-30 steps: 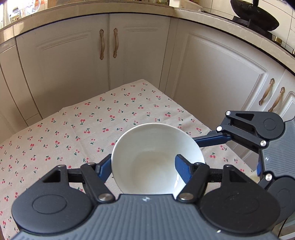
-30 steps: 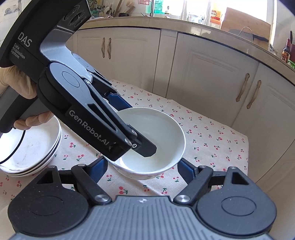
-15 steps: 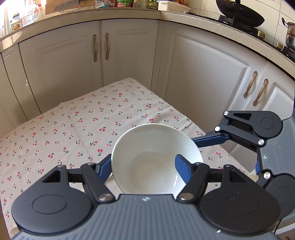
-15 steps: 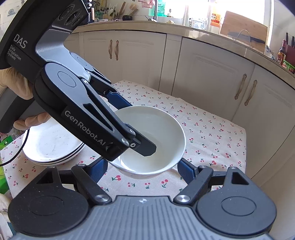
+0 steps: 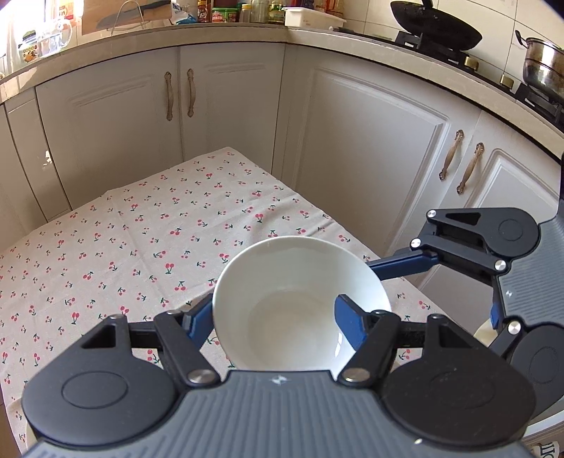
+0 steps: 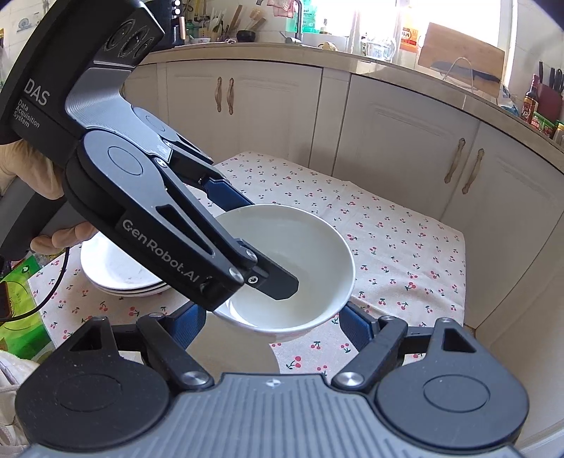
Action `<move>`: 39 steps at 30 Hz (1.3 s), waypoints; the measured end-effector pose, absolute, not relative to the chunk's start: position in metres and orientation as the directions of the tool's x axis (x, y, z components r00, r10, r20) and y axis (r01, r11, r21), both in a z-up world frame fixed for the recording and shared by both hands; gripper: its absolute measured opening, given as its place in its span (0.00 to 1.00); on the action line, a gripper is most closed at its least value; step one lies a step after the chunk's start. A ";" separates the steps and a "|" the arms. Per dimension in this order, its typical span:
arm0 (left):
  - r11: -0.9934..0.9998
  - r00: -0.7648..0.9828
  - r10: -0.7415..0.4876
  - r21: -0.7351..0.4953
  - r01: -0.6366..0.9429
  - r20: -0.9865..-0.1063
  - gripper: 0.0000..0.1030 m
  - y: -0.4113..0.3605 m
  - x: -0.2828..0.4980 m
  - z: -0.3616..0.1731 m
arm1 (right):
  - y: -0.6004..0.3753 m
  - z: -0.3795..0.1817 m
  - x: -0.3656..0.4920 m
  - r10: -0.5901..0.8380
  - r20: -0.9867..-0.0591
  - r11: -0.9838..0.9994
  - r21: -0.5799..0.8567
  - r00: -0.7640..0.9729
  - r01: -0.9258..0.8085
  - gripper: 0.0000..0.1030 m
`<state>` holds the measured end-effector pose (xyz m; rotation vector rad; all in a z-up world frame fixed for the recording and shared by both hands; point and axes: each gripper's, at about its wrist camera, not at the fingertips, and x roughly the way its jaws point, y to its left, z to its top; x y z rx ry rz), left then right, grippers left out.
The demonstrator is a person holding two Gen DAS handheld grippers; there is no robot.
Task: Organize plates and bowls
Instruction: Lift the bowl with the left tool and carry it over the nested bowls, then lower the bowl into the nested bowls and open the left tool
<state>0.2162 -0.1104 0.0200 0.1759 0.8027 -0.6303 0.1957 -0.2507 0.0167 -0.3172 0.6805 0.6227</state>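
Observation:
A white bowl (image 5: 299,299) is held above the cherry-print tablecloth (image 5: 141,239). My left gripper (image 5: 275,317) is shut on the bowl's near rim, one finger inside and one outside. In the right wrist view the left gripper (image 6: 246,246) grips the bowl (image 6: 299,267) from the left. My right gripper (image 6: 271,324) is open, its blue fingers on either side below the bowl; whether they touch it I cannot tell. It also shows in the left wrist view (image 5: 423,262) at the right. A stack of white plates (image 6: 116,271) lies on the cloth at the left.
White cabinet doors (image 5: 370,158) stand close behind and right of the table. The table's right edge (image 6: 461,282) drops off near the cabinets. A green packet (image 6: 21,306) lies at the table's left edge. A wok (image 5: 437,31) sits on the counter.
Both grippers and the bowl have risen higher above the table; the view has widened and the plate stack looks farther below. The grip on the bowl is unchanged.

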 end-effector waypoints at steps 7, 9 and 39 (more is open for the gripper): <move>0.801 0.527 -0.483 -0.110 0.588 -0.699 0.69 -0.107 0.191 0.020 | -0.253 0.015 0.175 0.433 -0.675 0.775 -0.060 0.598 -0.629 0.84; 0.799 0.531 -0.490 -0.112 0.591 -0.691 0.69 -0.107 0.184 0.017 | -0.253 0.014 0.168 0.429 -0.676 0.775 -0.064 0.599 -0.628 0.84; 0.772 0.482 -0.514 -0.138 0.620 -0.709 0.72 -0.104 0.150 -0.015 | -0.253 -0.004 0.133 0.423 -0.715 0.767 -0.046 0.557 -0.640 0.84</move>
